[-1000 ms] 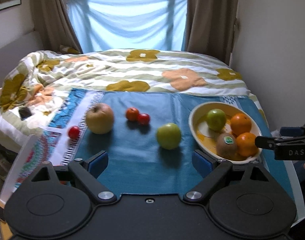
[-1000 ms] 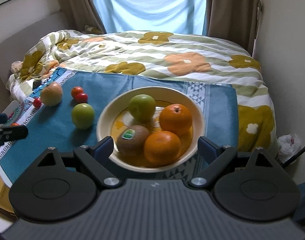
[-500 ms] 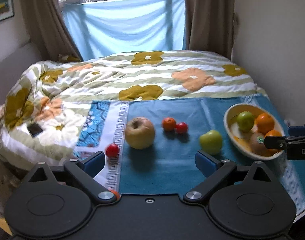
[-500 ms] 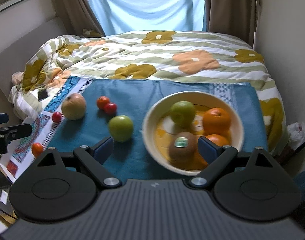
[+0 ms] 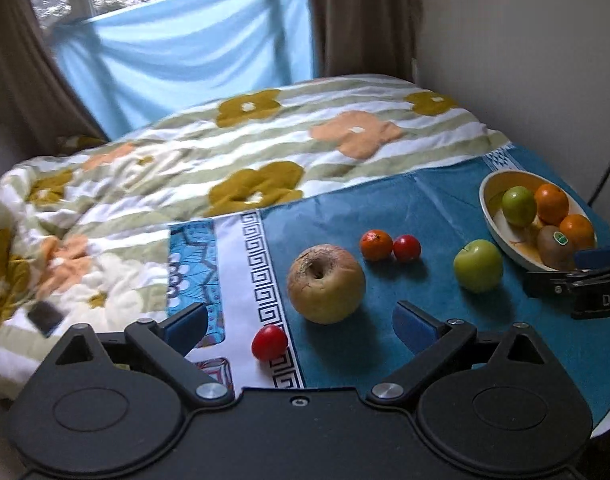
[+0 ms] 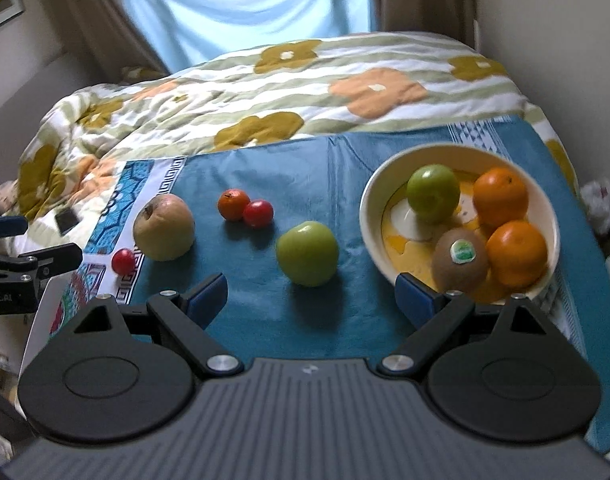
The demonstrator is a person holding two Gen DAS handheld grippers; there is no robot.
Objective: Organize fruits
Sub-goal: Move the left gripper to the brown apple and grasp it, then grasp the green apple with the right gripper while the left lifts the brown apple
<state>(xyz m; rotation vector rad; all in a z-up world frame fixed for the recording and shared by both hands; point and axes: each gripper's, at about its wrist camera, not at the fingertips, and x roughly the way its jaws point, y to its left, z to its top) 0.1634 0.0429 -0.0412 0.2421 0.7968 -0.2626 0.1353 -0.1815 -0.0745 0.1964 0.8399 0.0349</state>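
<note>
1. Green and loose on the teal cloth (image 6: 345, 152), the green apple (image 6: 307, 253) lies just ahead of your right gripper (image 6: 311, 296), at about 12 o'clock between its blue fingertips, touching neither.
2. At its 3 o'clock sits the cream bowl (image 6: 369, 216), near it but apart; in the bowl you have a second green apple (image 6: 433, 193), two oranges (image 6: 501, 196) (image 6: 517, 253) and a kiwi (image 6: 460, 260) with a sticker, all packed against one another.
3. At the loose apple's 10 o'clock a small tangerine (image 6: 234, 204) and a red tomato (image 6: 258, 213) touch each other.
4. Farther out at 9 o'clock lies the large tan apple (image 6: 164, 227), with another red tomato (image 6: 123, 261) just beside it on the cloth's patterned white border.
5. Your right gripper is spread wide and holds nothing.
6. From your left wrist view, the tan apple (image 5: 325, 283) sits at 12 o'clock of your left gripper (image 5: 299, 322), just ahead of its fingertips, and the border tomato (image 5: 269, 342) lies between them, slightly left of centre; nothing is touched.
7. Your left gripper is also spread wide, with nothing in it.
8. The green apple (image 5: 478, 266) shows at your 2 o'clock there, the bowl (image 5: 489, 216) beyond it, and the right gripper (image 5: 577, 284) pokes in at the right edge.
9. Around the cloth lies a flowered duvet (image 6: 305, 80), with a dark phone-like object (image 6: 66, 220) on it at far left.
</note>
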